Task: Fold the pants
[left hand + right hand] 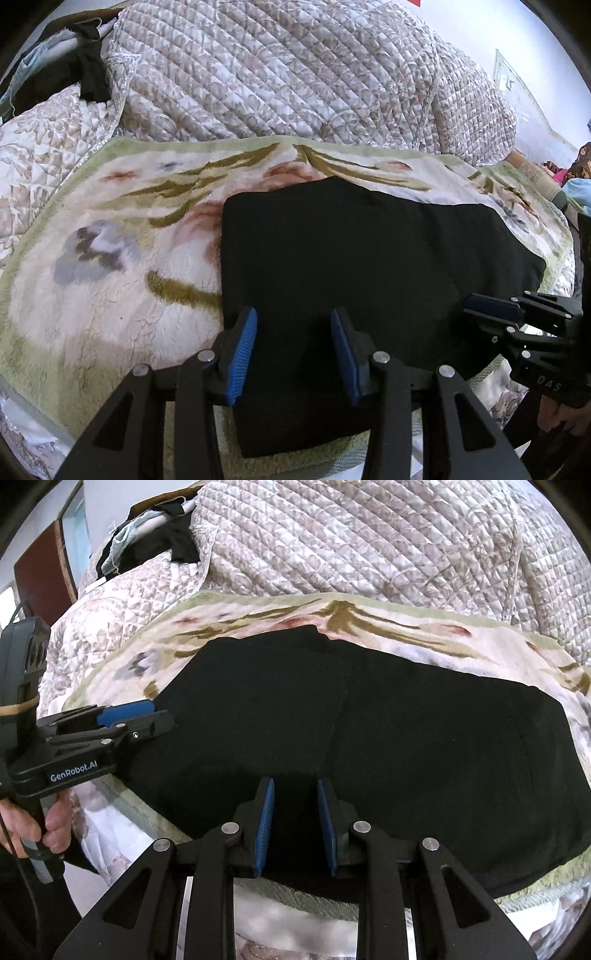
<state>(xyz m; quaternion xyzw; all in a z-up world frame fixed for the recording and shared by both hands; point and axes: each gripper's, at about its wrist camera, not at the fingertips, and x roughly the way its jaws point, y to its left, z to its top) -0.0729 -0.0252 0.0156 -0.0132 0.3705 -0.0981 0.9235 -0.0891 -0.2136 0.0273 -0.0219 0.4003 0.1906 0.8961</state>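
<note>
Black pants [354,258] folded flat mid-frame on floral blanket [110,258], left gripper [293,350] and right gripper [295,823] both released, jaws apart over near edge, gripping nothing.

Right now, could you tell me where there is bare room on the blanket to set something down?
The floral blanket lies bare left of the black pants, plus a strip between pants and quilted cover. The near edge is crowded by both grippers.

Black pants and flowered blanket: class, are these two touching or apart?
Touching. In the left wrist view the pants lie flat on the blanket, their edge pressed into its pile with no gap; the right wrist view agrees.
</note>
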